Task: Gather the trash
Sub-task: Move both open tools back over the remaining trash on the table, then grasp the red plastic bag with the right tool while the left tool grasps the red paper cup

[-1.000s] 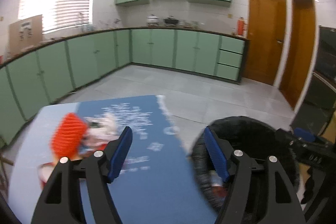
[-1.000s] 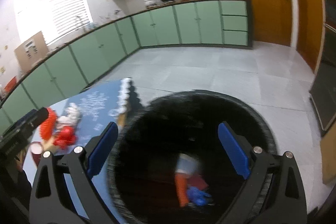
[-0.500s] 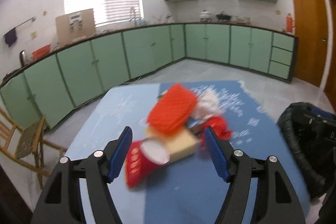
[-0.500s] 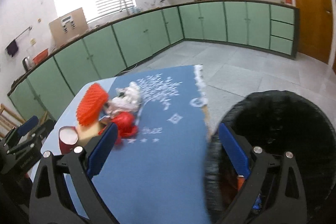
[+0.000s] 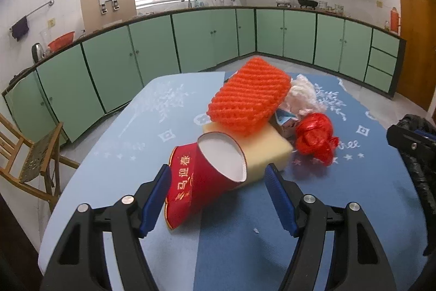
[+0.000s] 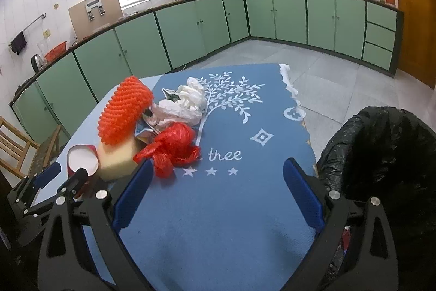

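The left tool (image 5: 218, 182) hung with its jaws spread, released, over the near-left part of the counter (image 5: 354, 209). A red paper cup (image 5: 201, 182) lay on its side between the blue fingers (image 5: 156, 195), its white mouth turned up and away; the pads did not press on it. The cup leaned against a pale yellow sponge block (image 5: 269, 152), and on that block sat an orange foam net (image 5: 248, 97). Just right of the block lay a crumpled red plastic bag (image 5: 316, 138), with a small torn carton (image 5: 286, 122) and a white plastic wad (image 5: 302, 94) behind it.

The right tool (image 6: 215, 190) also stood released and empty, above the bare blue cloth (image 6: 231, 222) near the middle of the counter, its left finger (image 6: 130, 192) just beside the red bag. The whole heap of trash sat toward the counter's left edge. A black-lined trash bin (image 6: 381, 154) stood off the counter's right edge, on the floor (image 6: 340, 78). A wooden chair (image 5: 30, 154) stood beyond the left edge.
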`<action>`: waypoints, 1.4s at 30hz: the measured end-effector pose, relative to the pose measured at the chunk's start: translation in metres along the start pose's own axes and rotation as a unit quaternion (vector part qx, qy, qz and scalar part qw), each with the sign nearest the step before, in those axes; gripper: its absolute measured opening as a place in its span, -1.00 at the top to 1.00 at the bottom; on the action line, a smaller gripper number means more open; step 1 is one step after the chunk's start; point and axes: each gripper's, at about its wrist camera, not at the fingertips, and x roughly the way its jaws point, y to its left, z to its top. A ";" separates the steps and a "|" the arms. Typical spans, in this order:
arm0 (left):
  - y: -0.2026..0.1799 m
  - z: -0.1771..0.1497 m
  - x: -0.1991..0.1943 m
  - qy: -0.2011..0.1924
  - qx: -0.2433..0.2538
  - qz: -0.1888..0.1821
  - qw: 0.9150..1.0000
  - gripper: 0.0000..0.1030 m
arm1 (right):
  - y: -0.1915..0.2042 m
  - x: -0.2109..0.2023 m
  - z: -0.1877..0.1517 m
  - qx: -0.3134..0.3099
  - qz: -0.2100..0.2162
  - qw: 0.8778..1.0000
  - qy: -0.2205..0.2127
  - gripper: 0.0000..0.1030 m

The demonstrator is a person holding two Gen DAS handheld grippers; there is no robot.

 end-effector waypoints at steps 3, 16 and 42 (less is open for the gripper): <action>-0.002 -0.001 0.009 0.008 0.001 0.006 1.000 -0.35 | 0.001 0.007 0.001 -0.002 0.001 1.000 0.004 -0.81; 0.015 0.006 0.021 0.002 -0.024 0.013 1.000 0.02 | 0.033 0.033 0.004 -0.040 0.032 0.998 0.021 -0.81; 0.045 0.011 0.017 -0.008 -0.049 0.028 0.998 0.16 | 0.075 0.065 0.005 -0.086 0.083 0.991 0.066 0.77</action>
